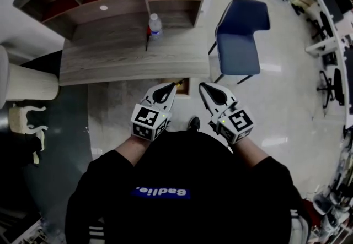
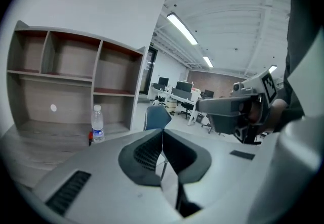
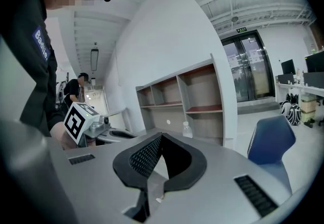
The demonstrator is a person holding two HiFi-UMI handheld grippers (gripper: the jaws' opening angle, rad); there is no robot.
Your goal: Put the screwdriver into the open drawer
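Both forearms reach forward from the chest, side by side. The left gripper [image 1: 175, 84] and right gripper [image 1: 202, 86] point ahead, jaws together (nothing between either pair).

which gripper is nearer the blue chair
The right gripper, on the side of the blue chair; the left gripper is farther from it.

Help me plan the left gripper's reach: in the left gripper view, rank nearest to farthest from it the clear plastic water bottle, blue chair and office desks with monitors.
1. Clear plastic water bottle, left, on the wooden desk.
2. Blue chair, centre, past the desk.
3. Office desks with monitors, far back.
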